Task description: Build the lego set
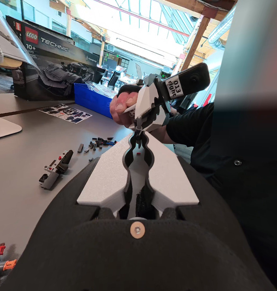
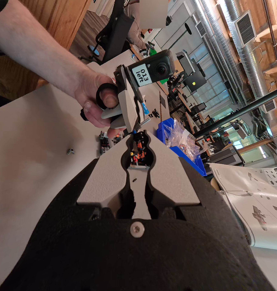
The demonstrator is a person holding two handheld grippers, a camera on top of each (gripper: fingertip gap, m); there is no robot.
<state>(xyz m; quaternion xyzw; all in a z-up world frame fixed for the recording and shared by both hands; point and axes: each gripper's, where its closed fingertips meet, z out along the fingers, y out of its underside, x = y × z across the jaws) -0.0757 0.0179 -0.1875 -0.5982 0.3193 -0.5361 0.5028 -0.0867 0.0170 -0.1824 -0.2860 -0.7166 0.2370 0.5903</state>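
My left gripper (image 1: pixel 138 136) is shut on a small black piece with a grey axle (image 1: pixel 137 139), held above the table. My right gripper (image 1: pixel 138 126) comes in from the upper right and meets it tip to tip, shut on a small grey and black piece (image 1: pixel 138 124). In the right wrist view my right gripper (image 2: pixel 138 133) pinches a black piece (image 2: pixel 138 134). The left gripper (image 2: pixel 135 126) is right above it, with the grey axle (image 2: pixel 145 122) sticking out sideways. The partly built model (image 2: pixel 137 152), with orange and red parts, lies behind the tips.
A grey and black sub-assembly (image 1: pixel 56 168) and several loose pieces (image 1: pixel 101 142) lie on the grey table (image 1: pixel 32 141). The set's box (image 1: pixel 53 63), a sticker sheet (image 1: pixel 65 112) and a blue bin of bags (image 2: pixel 181 149) stand behind. The instruction booklet (image 2: pixel 244 204) lies at right.
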